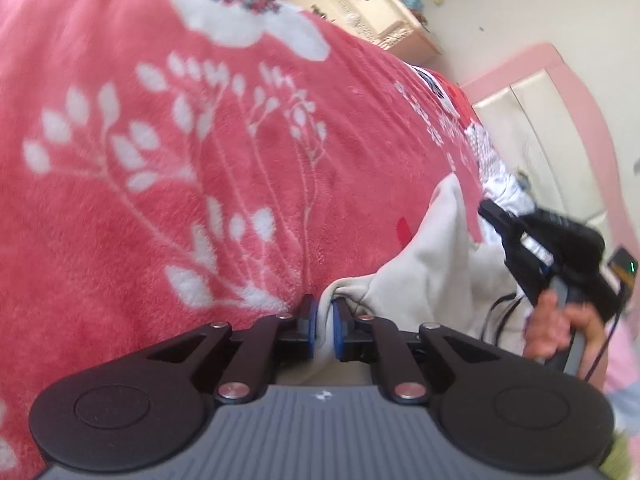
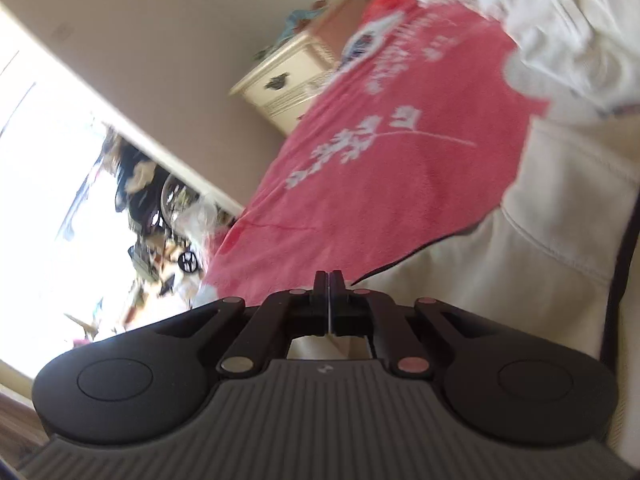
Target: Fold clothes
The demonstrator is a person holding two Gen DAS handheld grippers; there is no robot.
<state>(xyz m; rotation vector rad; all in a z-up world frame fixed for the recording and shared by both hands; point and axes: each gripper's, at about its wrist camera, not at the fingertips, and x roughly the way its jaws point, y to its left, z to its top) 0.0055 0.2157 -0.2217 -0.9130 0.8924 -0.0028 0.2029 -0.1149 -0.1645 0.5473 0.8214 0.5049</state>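
Note:
A cream garment (image 1: 432, 264) lies on a pink fleece blanket with white leaf prints (image 1: 200, 160). In the left wrist view my left gripper (image 1: 325, 312) is shut on a bunched edge of the garment, which sits between the blue pads (image 1: 309, 320). At the right a hand (image 1: 560, 328) holds my right gripper (image 1: 490, 210), its tips at the garment's far side. In the right wrist view my right gripper (image 2: 329, 280) has its jaws pressed together with a thin pale sliver of cloth between them. The cream garment (image 2: 560, 220) spreads to the right, over the blanket (image 2: 380, 168).
A cream nightstand (image 1: 360, 4) (image 2: 288, 80) stands beyond the bed. A pink-framed cupboard (image 1: 552, 128) is at the right. More pale clothes (image 2: 560, 20) lie further up the blanket. Clutter (image 2: 160, 208) sits in front of a bright window at the left.

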